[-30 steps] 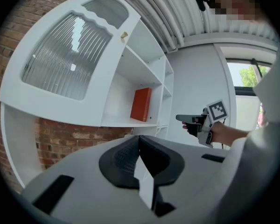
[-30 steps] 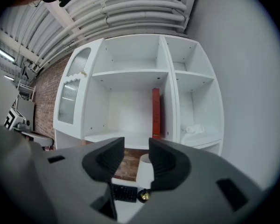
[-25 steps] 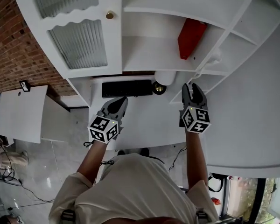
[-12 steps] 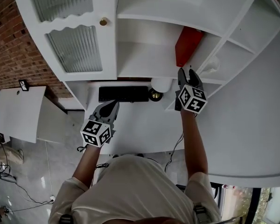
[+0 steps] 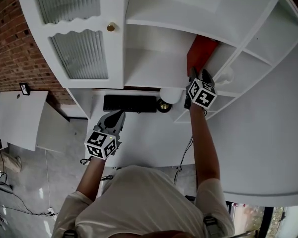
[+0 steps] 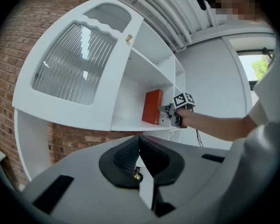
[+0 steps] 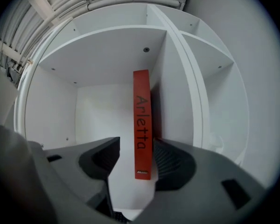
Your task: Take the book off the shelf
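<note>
A red book point(image 5: 201, 53) stands upright in a white shelf compartment point(image 5: 154, 71), against its right wall. Its spine point(image 7: 142, 129) faces me and reads "Arletta". My right gripper point(image 5: 199, 74) is at the shelf edge and its jaws have just been opening. The spine's lower end stands between the fingers point(image 7: 172, 160), with a gap on the left side, so the gripper is open. The left gripper view shows that gripper point(image 6: 170, 110) at the book point(image 6: 152, 107). My left gripper point(image 5: 115, 117) hangs lower over the desk, shut and empty point(image 6: 140, 141).
A cabinet door with ribbed glass point(image 5: 79, 53) and a brass knob point(image 5: 111, 27) is left of the shelf. Below lie a black keyboard point(image 5: 129, 103) and a round white lamp point(image 5: 171, 94) on the white desk point(image 5: 149, 138). A brick wall point(image 5: 10, 48) is at far left.
My right gripper has moved up from over the desk to the shelf, and its jaws now stand around the book's spine. The left gripper has hardly moved.
</note>
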Motion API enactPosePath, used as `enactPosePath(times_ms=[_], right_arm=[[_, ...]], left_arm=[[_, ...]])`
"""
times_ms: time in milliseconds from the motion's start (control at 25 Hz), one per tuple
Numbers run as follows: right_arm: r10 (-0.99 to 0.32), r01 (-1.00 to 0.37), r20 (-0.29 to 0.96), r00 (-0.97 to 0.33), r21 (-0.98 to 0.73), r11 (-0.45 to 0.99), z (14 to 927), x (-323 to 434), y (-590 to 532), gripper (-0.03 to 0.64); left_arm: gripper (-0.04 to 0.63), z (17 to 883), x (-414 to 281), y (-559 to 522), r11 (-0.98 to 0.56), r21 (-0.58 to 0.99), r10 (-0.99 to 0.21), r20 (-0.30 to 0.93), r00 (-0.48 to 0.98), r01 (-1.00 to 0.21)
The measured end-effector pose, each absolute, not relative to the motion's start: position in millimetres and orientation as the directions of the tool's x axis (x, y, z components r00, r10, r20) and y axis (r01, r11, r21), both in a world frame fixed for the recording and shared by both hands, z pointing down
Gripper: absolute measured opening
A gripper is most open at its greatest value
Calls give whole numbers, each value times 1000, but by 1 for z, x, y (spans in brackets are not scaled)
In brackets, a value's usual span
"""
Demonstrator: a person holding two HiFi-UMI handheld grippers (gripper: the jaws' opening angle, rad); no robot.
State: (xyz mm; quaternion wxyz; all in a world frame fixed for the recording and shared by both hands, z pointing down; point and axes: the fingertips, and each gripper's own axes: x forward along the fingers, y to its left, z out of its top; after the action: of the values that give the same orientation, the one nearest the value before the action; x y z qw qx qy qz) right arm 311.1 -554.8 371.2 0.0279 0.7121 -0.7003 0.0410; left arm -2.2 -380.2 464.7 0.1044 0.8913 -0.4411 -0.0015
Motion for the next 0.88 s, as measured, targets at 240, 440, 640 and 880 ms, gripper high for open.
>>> enactPosePath(times_ms=[240, 440, 640, 880], right_arm=[[-991, -999, 126, 47, -9, -48, 378, 319, -575, 213], [-986, -998, 152, 66, -13, -69, 386, 321, -591, 221], [-984, -997, 161, 78, -11, -81, 391, 324, -606, 225], [-981, -998, 181, 66, 3, -67, 394, 321, -625, 227]], left_arm=[[-6, 468, -2, -383, -580, 197, -792, 90, 603, -791], [-6, 470, -7, -387, -565, 203, -803, 89, 590, -800], [-6, 473, -12, -391, -551, 206, -811, 95, 577, -808], [-6, 473, -16, -395, -533, 209, -823, 99, 560, -820]])
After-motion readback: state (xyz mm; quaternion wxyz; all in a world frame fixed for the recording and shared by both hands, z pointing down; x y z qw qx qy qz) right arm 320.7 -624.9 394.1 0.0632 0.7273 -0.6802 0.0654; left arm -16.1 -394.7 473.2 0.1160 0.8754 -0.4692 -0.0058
